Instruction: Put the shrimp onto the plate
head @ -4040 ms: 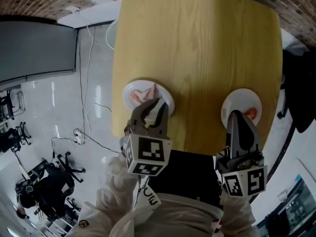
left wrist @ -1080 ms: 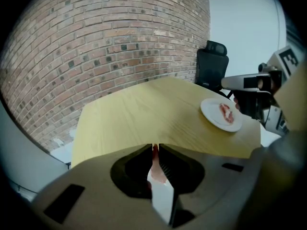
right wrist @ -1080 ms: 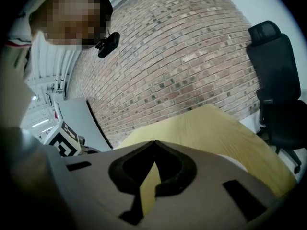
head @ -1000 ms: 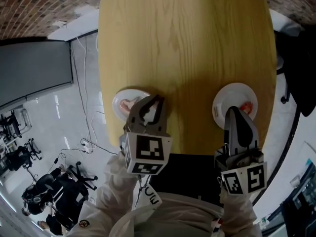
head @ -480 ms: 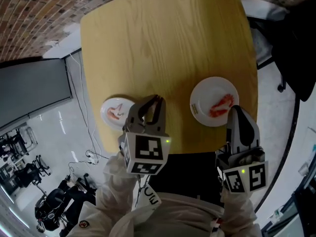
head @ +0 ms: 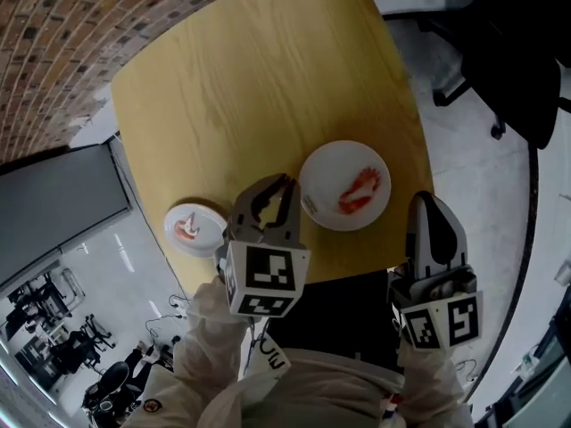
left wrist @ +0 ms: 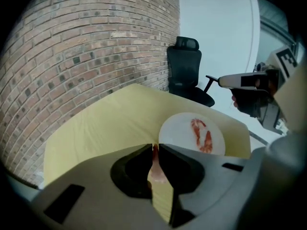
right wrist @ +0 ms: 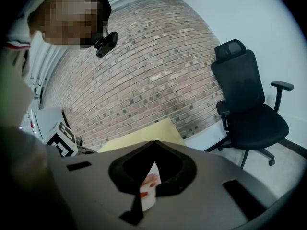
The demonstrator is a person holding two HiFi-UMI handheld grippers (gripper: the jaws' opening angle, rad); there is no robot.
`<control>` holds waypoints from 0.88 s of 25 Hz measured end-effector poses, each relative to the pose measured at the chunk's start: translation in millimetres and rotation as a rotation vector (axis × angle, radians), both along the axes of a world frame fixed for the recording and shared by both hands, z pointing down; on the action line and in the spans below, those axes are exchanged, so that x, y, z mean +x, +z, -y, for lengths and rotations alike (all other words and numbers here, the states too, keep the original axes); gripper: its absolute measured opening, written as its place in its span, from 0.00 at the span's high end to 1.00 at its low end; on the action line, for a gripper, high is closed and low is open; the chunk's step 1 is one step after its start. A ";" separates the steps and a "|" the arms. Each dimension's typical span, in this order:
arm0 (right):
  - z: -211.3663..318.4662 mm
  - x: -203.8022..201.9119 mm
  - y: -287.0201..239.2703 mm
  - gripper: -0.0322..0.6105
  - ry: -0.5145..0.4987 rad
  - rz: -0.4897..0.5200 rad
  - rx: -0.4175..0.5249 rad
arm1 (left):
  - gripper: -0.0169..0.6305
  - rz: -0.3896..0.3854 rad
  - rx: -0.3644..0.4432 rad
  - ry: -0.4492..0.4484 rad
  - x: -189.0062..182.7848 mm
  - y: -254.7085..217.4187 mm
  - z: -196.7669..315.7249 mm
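Table (head: pixel 259 78): yellow wood-grain top with rounded corners, filling the upper middle of the head view.
Large plate (head: pixel 321 172): round, white, glossy; sits centre frame near the table's lower edge.
Large plate contents: curved red-orange plated shrimp (head: pixel 359 191), right of the plate's centre.
Small plate (head: pixel 207 217): round, white; sits lower left at the table's edge and holds a pink shrimp piece (head: pixel 186 231).
Left claw (head: pixel 284 184): grey moulded plastic, clamped on a pale pink held shrimp (left wrist: pixel 154 159), just left of the large plate.
Right claw (head: pixel 430 201): smooth grey jaws together with nothing between them, at lower right, off the table's edge.
Backdrop: rough brick wall (right wrist: pixel 158 80); black mesh-backed office chair (right wrist: pixel 249 104).
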State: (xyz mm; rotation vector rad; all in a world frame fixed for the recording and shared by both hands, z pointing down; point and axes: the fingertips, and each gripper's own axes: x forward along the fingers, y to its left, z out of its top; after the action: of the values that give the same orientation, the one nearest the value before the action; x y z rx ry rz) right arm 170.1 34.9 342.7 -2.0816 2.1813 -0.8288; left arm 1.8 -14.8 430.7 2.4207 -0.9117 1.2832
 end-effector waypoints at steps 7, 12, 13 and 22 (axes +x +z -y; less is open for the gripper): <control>-11.1 31.6 1.2 0.91 0.046 -0.004 -0.011 | 0.90 -0.007 0.000 0.084 41.4 2.7 -3.3; -19.3 49.8 2.3 0.91 0.079 -0.006 -0.015 | 0.90 -0.011 -0.005 0.129 65.2 6.1 -5.7; -21.1 53.4 3.0 0.91 0.087 -0.005 -0.017 | 0.90 -0.011 -0.002 0.137 69.8 6.5 -5.4; -35.8 76.9 12.0 0.91 0.155 0.008 -0.031 | 0.90 -0.012 -0.012 0.206 101.8 13.8 -7.1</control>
State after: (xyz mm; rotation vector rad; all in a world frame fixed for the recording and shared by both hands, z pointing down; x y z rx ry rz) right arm 247.0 70.7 354.7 -2.2230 1.9845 -0.8600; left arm 103.6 -7.7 444.5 2.5648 -0.6631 1.3354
